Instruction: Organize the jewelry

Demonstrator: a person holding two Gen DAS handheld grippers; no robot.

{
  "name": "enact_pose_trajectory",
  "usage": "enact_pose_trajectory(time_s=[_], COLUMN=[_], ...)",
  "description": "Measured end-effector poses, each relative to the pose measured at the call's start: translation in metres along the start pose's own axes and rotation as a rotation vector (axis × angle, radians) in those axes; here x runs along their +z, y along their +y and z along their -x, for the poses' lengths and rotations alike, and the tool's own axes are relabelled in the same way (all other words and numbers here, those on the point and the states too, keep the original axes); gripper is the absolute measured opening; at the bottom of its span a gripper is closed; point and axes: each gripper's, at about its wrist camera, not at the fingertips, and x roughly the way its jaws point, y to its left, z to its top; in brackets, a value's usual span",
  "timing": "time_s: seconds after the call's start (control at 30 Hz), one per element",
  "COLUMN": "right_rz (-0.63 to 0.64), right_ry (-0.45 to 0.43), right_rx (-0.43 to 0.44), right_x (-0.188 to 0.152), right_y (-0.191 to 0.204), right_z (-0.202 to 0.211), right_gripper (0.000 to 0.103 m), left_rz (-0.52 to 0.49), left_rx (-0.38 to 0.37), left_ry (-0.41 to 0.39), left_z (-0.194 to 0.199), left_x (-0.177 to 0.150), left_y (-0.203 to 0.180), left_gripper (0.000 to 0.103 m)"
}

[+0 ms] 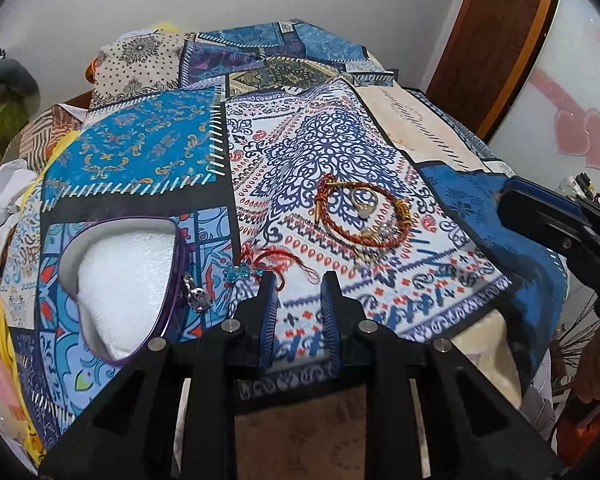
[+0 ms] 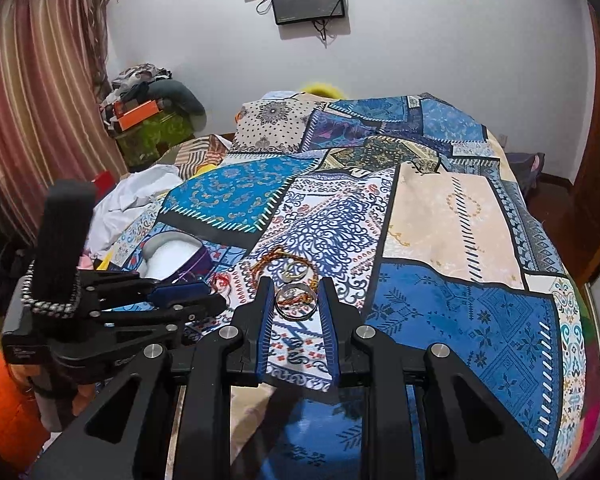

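Observation:
A pile of jewelry, red and gold braided bracelets with rings, lies on the patterned bedspread. A red string piece with a blue crystal charm lies just beyond my left gripper, which is open and empty. A purple-rimmed heart-shaped box with white foam stands to its left, with a silver crystal charm at its rim. My right gripper is open; the rings and bracelets lie between and just beyond its fingertips. The box shows at left there.
The bedspread covers a bed; its near edge drops off just under both grippers. Crumpled white cloth and clothes lie at the left side. A striped curtain hangs far left. A wooden door frame stands at right.

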Motion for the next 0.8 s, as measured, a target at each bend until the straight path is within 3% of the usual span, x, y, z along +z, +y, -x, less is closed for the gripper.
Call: enact_pose_trajectory(time_s=[0.33,0.8], right_rz=[-0.022,-0.022], right_ry=[0.004,0.009], right_rx=[0.01,0.017], right_x=[-0.001,-0.002], right_y=[-0.014,-0.016], right_z=[-0.004,-0.006], right_gripper=[0.02,0.02], left_rz=[0.033,0.17], left_rx=[0.028,0.051], left_ry=[-0.044,0.011], left_z=[0.02,0.019], left_x=[0.004,-0.022], left_y=[0.009,0.049], left_gripper=[0.022,0.022])
